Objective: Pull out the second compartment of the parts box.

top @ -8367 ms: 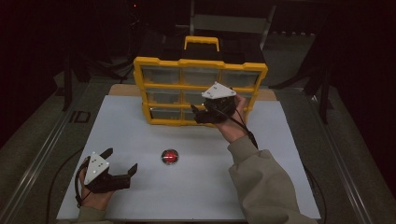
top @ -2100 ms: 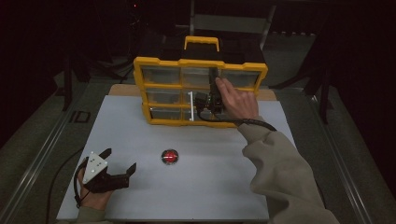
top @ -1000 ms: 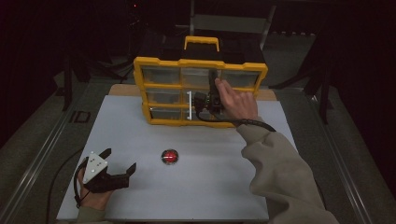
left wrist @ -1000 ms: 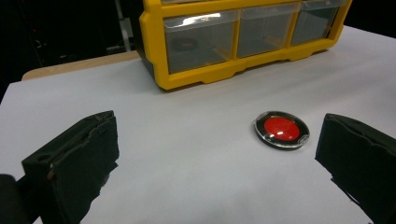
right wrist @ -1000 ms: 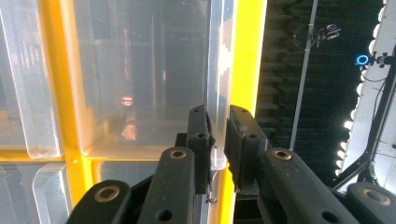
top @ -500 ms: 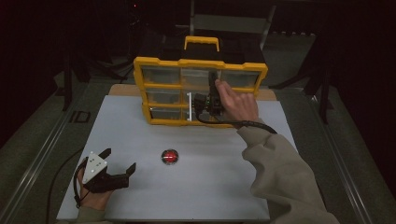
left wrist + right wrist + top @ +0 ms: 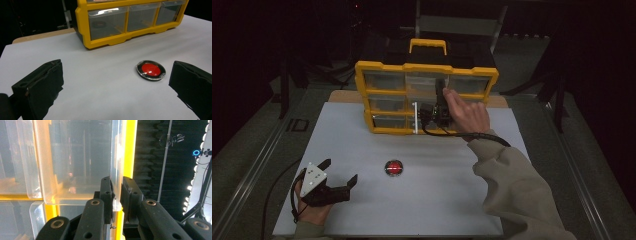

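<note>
Clear plastic drawer [image 7: 75, 162] in the yellow-framed plastic organiser cabinet [image 7: 426, 70] stood at the far edge of the white tabletop [image 7: 427, 195], its thin front lip caught between the two black jaws of the right gripper [image 7: 117, 192], which were drawn nearly together on the transparent edge. From the high view the right gripper [image 7: 435, 112] was pressed against the middle of the cabinet's front, turned on its side, with the person's right hand [image 7: 467, 114] wrapped round it and a beige sleeve [image 7: 517, 190] reaching in from the lower right; its black cable [image 7: 472, 136] looped across the tabletop just in front of the cabinet. A yellow carrying handle [image 7: 428, 45] rose from the cabinet's top. Well apart from this, at the near left corner of the tabletop, the left gripper [image 7: 337, 176] rested in the person's left hand [image 7: 312, 212] with its jaws spread wide and nothing between them, the grey three-cornered plate [image 7: 313, 176] on top catching the light. A round red disc with a clear rim [image 7: 150, 70] lay flat on the bare tabletop between the two grippers, near the left gripper [image 7: 117, 82] and slightly toward its right jaw, touching neither. In the left gripper view the cabinet's bottom row of clear drawers [image 7: 132, 17] faced the camera, and a dark ring-shaped object showed dimly inside the leftmost one.
</note>
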